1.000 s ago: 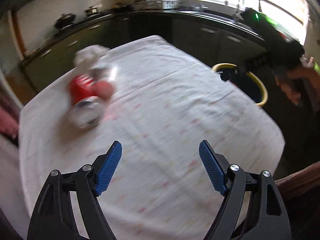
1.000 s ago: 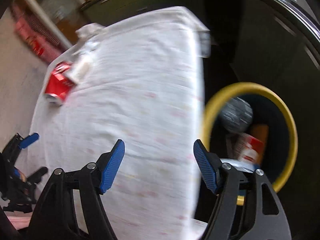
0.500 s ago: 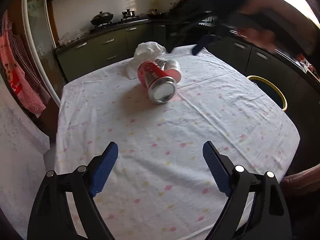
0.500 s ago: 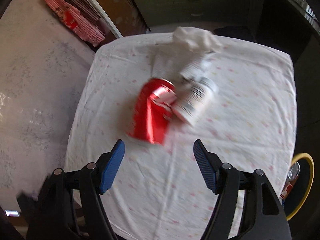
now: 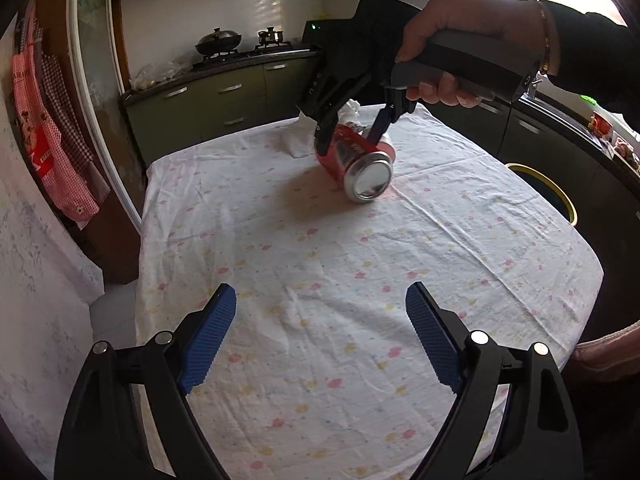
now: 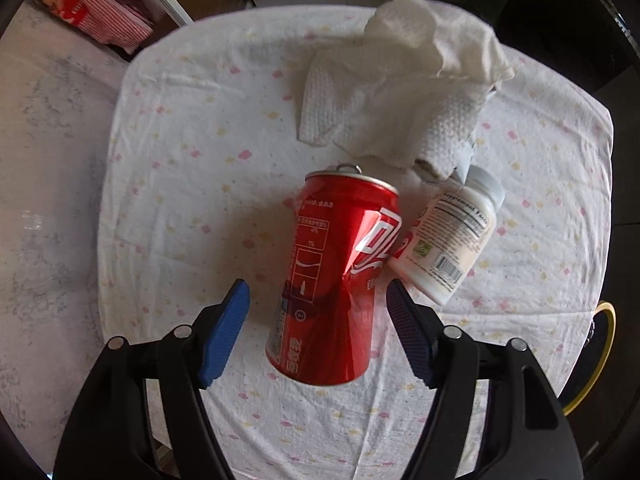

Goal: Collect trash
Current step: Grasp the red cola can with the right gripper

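— Can (image 6: 340, 280), where is it?

— Lying dented on its side mid-table on the flowered cloth (image 5: 360, 280). My right tongs (image 6: 318, 312) point down over it, jaws spread on either side of its body, pads not touching.

— And beside it?

— A white pill bottle (image 6: 452, 236) touching it, a crumpled paper towel (image 6: 400, 88) behind.

— Left tongs (image 5: 320, 336)?

— Wide, nothing between them, over the near cloth. The yellow-rimmed bin (image 5: 560, 196) stands beside the table.
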The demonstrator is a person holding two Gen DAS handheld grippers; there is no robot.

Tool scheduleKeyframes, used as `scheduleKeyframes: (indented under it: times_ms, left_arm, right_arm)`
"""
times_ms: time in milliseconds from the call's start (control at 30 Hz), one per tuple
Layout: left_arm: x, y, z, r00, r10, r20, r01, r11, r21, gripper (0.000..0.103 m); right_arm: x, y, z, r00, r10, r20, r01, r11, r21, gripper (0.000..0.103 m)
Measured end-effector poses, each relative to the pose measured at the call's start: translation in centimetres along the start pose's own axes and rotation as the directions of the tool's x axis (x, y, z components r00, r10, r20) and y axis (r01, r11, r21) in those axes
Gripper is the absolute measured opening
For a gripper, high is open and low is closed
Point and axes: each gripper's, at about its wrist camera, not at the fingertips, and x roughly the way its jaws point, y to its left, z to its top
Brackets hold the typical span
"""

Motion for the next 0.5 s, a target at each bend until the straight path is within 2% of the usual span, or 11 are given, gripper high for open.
scheduleKeyframes:
  times_ms: [267,500]
  left_arm:
    - [0.2,0.6,-0.4,1.000,-0.009,0.004,0.009,1.000,-0.005,0.086]
    - [0.3,0.6,-0.5,1.000,-0.005,-0.003,0.005,1.000,-0.009,0.086]
  right_arm:
    - [2.9,-0.7,1.0,0.997,-0.022,-0.072,0.025,0.999,0.034,0.056]
    - [3.8,-0.5,1.9,0.997,-0.036,-0.066,0.036,0.999,0.002,0.046]
